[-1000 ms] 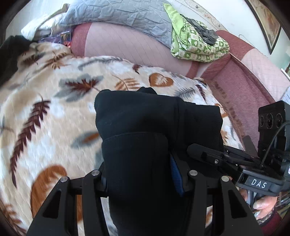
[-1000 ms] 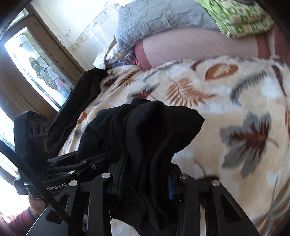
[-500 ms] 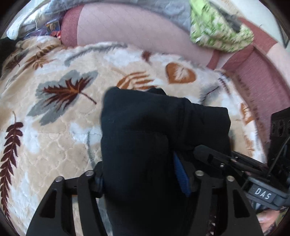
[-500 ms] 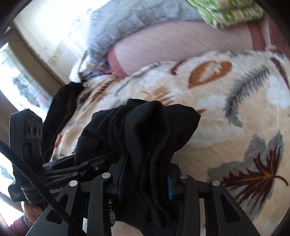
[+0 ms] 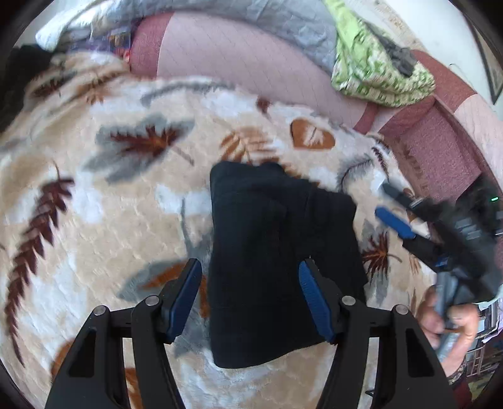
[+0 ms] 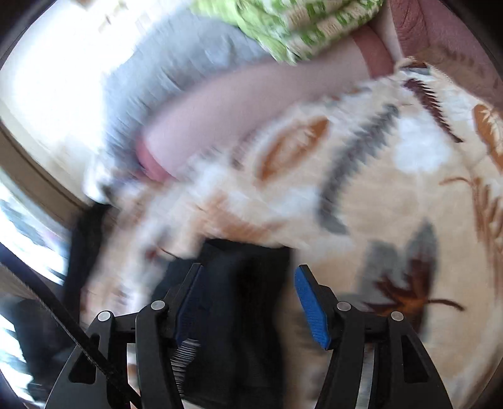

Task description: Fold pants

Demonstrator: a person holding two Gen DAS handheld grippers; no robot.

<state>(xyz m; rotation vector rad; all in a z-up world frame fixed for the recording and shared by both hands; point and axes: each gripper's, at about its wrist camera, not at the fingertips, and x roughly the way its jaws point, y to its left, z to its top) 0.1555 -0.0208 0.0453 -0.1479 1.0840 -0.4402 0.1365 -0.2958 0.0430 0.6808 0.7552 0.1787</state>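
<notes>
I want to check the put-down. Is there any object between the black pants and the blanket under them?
Nothing visible. The black pants lie folded on the leaf-print blanket, with only blanket around them. The green cloth sits far back on the sofa.

A home living room: pink sofa (image 5: pixel 239 63) under a leaf-print blanket (image 5: pixel 94 195), bedding (image 5: pixel 283 22) piled behind.

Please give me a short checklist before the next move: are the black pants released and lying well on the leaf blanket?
1. Left gripper clear of black pants: ok, pads off the cloth.
2. Right gripper clear: opening, right pad off; left pad cannot tell.
3. Pants resting on leaf blanket: ok.
4. Fold neat and even: cannot tell, the right wrist view is blurred.
5. Pants apart from green cloth: ok.
</notes>
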